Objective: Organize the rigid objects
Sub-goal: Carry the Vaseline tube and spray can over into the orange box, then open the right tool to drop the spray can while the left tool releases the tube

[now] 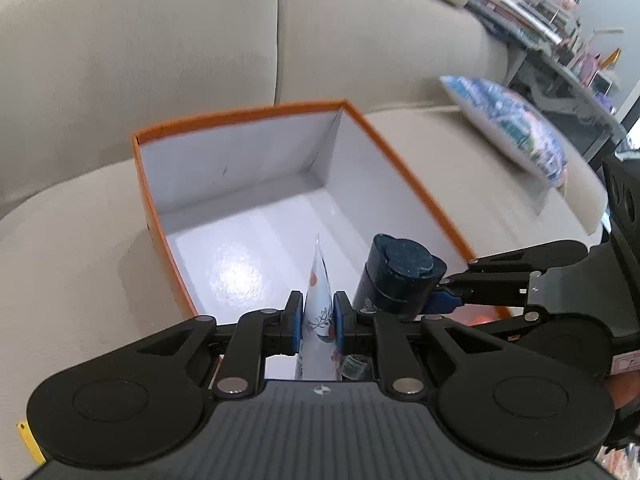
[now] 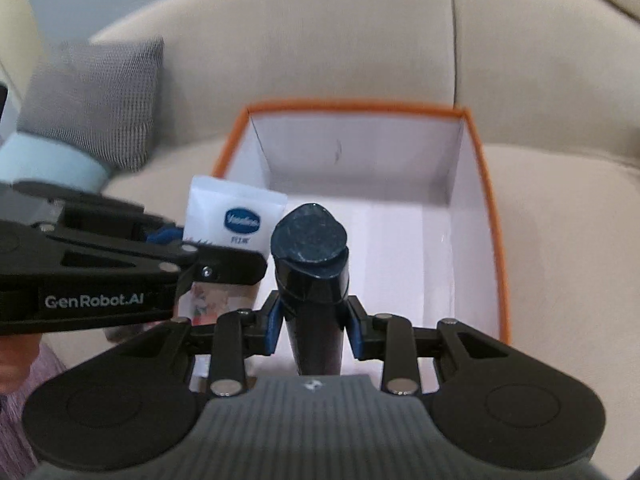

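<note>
The left gripper (image 1: 317,322) pinches a white Vaseline tube (image 1: 318,304) at lower centre. Just right, the right gripper (image 2: 312,322) clamps a dark blue bottle (image 2: 310,272). Both hang over the empty orange box (image 1: 248,114) on the beige sofa (image 1: 140,48).

The box (image 1: 256,184) on the sofa (image 1: 140,60) stands open under me, its white floor bare, so there is free room straight down between the orange walls. My two grippers crowd each other at the near edge: the tube (image 1: 318,312) and the dark bottle (image 1: 396,280) sit just beside one another. A patterned cushion (image 1: 516,128) blocks the right side, a grey one (image 2: 96,100) the left.
</note>
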